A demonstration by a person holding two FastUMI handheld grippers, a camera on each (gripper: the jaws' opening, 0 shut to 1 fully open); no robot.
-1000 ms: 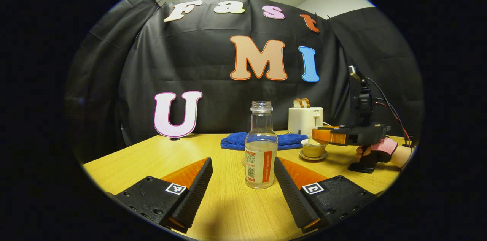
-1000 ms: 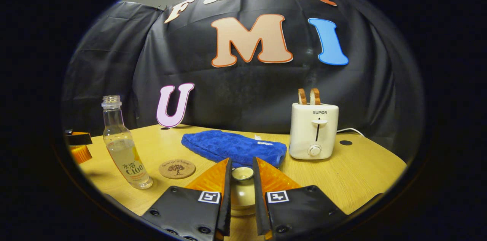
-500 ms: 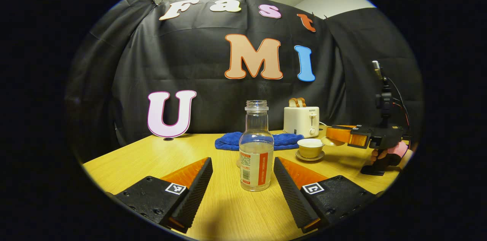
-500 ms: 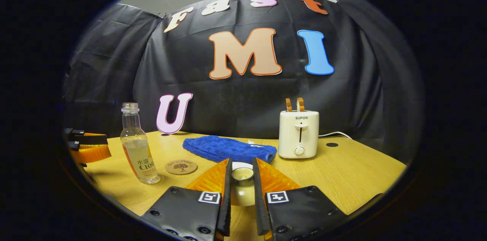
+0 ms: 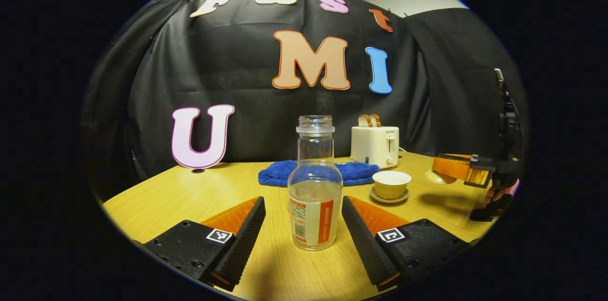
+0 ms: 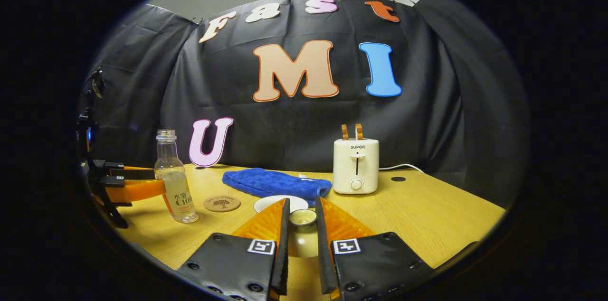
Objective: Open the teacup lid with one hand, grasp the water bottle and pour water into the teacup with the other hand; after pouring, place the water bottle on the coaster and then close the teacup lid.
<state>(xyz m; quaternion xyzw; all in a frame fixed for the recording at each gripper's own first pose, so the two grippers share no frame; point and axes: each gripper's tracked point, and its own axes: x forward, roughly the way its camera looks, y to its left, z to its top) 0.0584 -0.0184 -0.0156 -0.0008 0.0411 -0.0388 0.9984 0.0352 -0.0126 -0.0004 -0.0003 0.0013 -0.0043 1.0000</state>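
Note:
A clear water bottle [image 5: 313, 196] without a cap, partly filled, stands upright on the table between the spread fingers of my left gripper [image 5: 303, 206], which is open with a gap on each side. The teacup [image 5: 391, 183] sits uncovered on its saucer to the right of the bottle. My right gripper [image 6: 302, 206] is shut on the knob of the teacup lid [image 6: 302, 239], held in the air; the same right gripper [image 5: 439, 168] appears right of the cup. The bottle [image 6: 175, 182], the left gripper [image 6: 137, 182] and a round coaster [image 6: 222, 203] show at the left.
A blue cloth [image 5: 318, 173] lies behind the bottle and cup. A white toaster [image 6: 355, 165] with two slices of bread stands at the back, its cord trailing right. The wooden table [image 6: 427, 215] ends at the black cloth wall.
The right gripper has carried the lid up and away from the cup, leaving it uncovered. The left gripper has moved closer, with the bottle now deeper between its fingers.

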